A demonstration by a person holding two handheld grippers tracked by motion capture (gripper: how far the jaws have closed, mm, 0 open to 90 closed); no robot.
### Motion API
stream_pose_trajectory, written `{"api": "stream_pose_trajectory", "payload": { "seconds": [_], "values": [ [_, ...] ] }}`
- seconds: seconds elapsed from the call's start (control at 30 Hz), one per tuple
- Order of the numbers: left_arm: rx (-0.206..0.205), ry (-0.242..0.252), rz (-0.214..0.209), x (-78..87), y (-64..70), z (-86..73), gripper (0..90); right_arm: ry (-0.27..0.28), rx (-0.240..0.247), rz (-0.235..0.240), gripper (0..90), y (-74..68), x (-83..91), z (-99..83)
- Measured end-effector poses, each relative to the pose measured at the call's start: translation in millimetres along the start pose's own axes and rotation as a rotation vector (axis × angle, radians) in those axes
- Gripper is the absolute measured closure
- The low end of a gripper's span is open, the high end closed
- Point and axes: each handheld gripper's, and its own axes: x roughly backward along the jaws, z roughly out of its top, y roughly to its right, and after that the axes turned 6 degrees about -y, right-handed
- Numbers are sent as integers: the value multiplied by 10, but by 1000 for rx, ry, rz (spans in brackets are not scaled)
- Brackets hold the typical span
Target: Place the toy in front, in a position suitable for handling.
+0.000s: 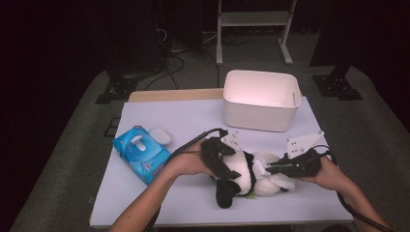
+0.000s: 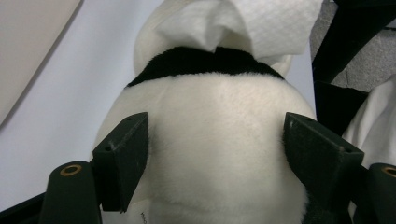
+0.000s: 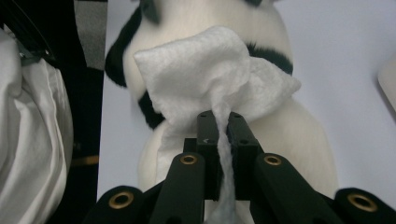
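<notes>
Black-and-white plush panda [image 1: 241, 174] lies near the front edge of the white tabletop [image 1: 193, 116]. Left claw [image 2: 215, 154] grips its pale body on both sides. Right claw [image 3: 223, 135] is pinched closed on a white wipe [image 3: 210, 74] pressed against the panda.

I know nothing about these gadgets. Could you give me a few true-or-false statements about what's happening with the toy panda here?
1. The right gripper pinches a white wipe between its jaws. True.
2. The left gripper has its jaws on either side of the plush panda. True.
3. The panda sits inside the white bin. False: it lies on the table, in front of the bin.
4. The blue wipes pack lies to the person's right of the panda. False: it lies to the left.
</notes>
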Motion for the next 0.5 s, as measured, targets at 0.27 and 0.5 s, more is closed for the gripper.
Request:
{"api": "stream_pose_trajectory", "payload": {
  "seconds": [0.27,0.5],
  "values": [
    [-30,-15,15,75,81,-32,209,15,23,6,850,34,-142,105],
    [-33,-51,83,29,67,72,217,23,-24,14,855,-17,-129,-64]
  ]
}}
